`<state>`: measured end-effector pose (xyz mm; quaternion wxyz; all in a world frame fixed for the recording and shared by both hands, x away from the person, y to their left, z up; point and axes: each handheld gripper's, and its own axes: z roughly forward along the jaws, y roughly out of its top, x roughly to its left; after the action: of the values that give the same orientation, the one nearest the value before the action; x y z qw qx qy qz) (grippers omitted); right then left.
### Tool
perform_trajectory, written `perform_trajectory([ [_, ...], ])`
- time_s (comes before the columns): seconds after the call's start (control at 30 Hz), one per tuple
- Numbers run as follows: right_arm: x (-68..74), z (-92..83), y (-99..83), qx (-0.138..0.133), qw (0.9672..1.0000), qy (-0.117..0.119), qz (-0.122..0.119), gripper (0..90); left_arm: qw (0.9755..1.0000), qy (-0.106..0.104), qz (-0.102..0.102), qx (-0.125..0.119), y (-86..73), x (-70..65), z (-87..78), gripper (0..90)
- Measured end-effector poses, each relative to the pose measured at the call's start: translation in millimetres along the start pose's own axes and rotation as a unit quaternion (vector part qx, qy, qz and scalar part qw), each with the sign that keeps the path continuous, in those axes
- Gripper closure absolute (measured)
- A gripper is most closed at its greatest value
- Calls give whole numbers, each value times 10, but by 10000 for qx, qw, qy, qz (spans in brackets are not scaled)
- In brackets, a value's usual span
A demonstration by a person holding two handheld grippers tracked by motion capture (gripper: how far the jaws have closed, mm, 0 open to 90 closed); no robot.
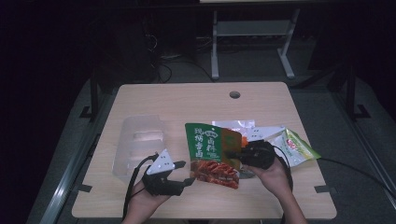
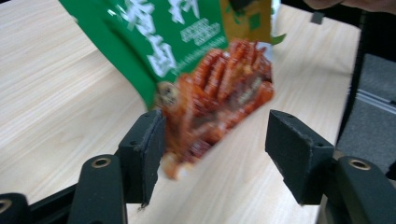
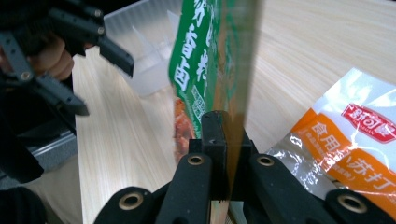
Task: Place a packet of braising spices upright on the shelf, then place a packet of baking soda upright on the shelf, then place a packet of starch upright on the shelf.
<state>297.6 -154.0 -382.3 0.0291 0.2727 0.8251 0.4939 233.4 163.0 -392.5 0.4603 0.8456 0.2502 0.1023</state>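
Black tool (image 1: 187,173) bears a white three-cornered plate, brass screws.

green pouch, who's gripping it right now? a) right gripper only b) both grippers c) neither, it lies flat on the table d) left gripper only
a: in the right gripper view the right gripper has its jaws clamped on the edge of the green pouch, while in the left gripper view the left gripper stands open, its pads not pressing on the pouch.
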Motion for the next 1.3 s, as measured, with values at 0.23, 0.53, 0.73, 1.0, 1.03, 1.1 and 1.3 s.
perform_trajectory([
  [0.23,67,-17,75,-133,9999,-38,-59,896,9999,-167,12,6,-112,-8,-5,326],
  [0.53,128,1,135,-196,9997,-47,-122,896,9993,-356,98,-15,-128,-37,9,308],
  [0.73,134,15,121,-223,9997,-41,-93,896,9991,-411,125,5,-123,-66,25,302],
  [1.0,107,2,111,-254,9997,-34,-63,896,9987,-487,167,64,-129,-114,60,297],
  [1.03,106,0,114,-257,9996,-42,-66,896,9986,-499,166,79,-129,-117,62,297],
  [1.1,111,-4,122,-251,9997,-44,-59,896,9985,-506,182,79,-126,-118,66,297],
  [1.3,147,-51,189,-396,9992,-26,-15,897,9984,-522,208,95,-131,-119,61,295],
])
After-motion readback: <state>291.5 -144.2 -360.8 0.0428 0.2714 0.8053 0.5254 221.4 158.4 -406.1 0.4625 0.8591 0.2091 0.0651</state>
